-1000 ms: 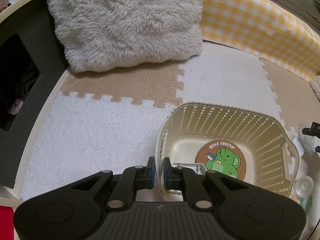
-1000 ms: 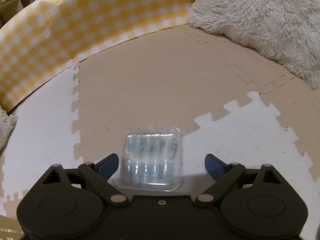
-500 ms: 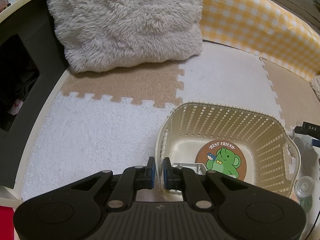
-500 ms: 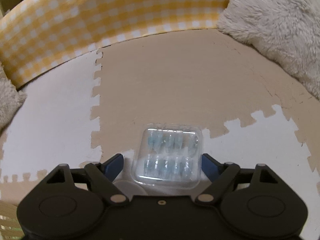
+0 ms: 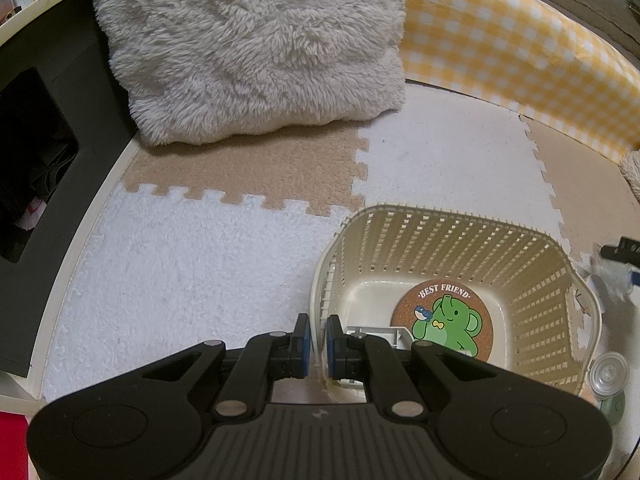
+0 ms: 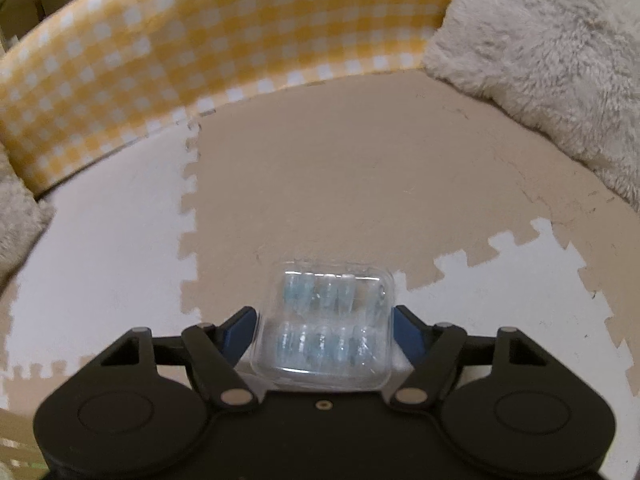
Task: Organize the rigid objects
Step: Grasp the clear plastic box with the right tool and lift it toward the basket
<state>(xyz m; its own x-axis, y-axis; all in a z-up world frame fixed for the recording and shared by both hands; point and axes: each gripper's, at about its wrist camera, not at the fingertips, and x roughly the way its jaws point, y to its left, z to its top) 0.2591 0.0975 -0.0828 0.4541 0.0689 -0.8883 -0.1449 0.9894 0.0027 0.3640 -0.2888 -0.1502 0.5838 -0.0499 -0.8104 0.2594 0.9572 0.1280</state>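
My left gripper point(image 5: 314, 340) is clamped on the near-left rim of the cream slatted basket point(image 5: 460, 236); the two blue pads sit either side of the thin wall with almost no gap. Inside the basket, ahead and right of these fingers, a round cork coaster point(image 5: 446, 322) with a green elephant lies flat on the bottom. A small white plastic piece point(image 5: 376, 330) sits just right of the inner pad; I cannot tell what it is. A clear round lid point(image 5: 610, 374) lies outside the basket, far right of the fingers. A shaggy grey cushion point(image 5: 256, 48) lies well ahead.

My right gripper point(image 6: 324, 332) is closing, fingers about two-thirds apart. The clear plastic case point(image 6: 326, 328) of blue-tinted pieces sits between them on the foam floor mat point(image 6: 360, 184). The pads look to be at its side walls, but the frame is blurred, so contact is probable, not certain. The yellow checked barrier point(image 6: 200, 40) stands well ahead of these fingers.
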